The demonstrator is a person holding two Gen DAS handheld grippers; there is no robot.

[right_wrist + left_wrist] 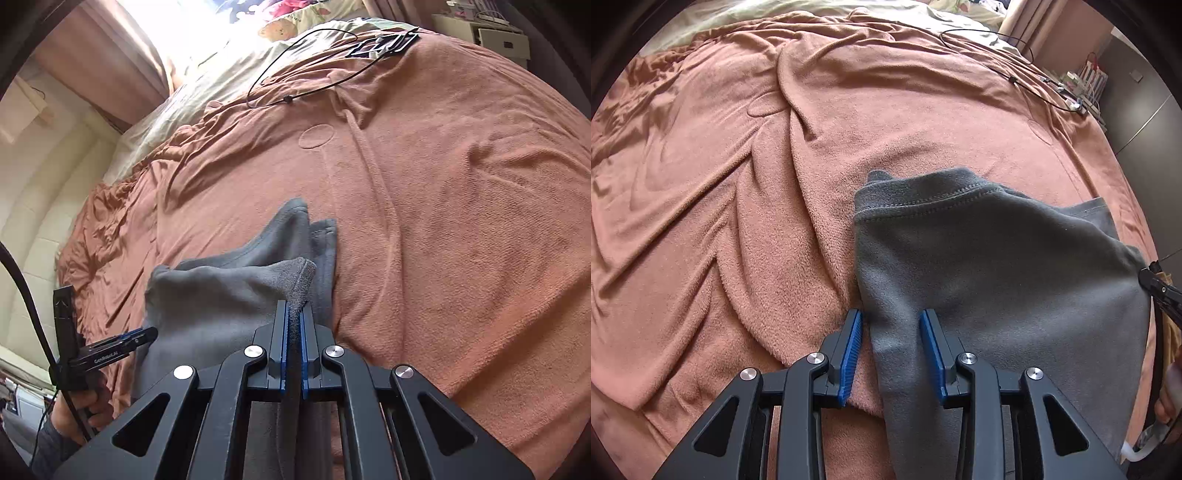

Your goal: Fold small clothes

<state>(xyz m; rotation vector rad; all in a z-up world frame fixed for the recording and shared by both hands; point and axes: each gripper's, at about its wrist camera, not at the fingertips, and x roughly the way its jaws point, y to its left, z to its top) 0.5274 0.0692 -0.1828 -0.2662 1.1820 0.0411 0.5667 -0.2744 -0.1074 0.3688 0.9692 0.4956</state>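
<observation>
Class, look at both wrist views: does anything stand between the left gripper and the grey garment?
Nothing visible does. The grey garment already lies between the left gripper fingers, pads not yet pressing; the right gripper is clamped on its other edge.

Garment (997,266) laid on blanket (738,184) over bed, lower right of left wrist frame. Cable (1015,59) looped on blanket, upper right. Pillows (295,22) placed behind blanket, top centre of right wrist frame.

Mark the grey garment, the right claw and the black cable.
grey garment (997,266), left wrist view, middle of the cloth.
right claw (294,314), right wrist view, between fingertips.
black cable (266,70), right wrist view, loop's left side.
</observation>
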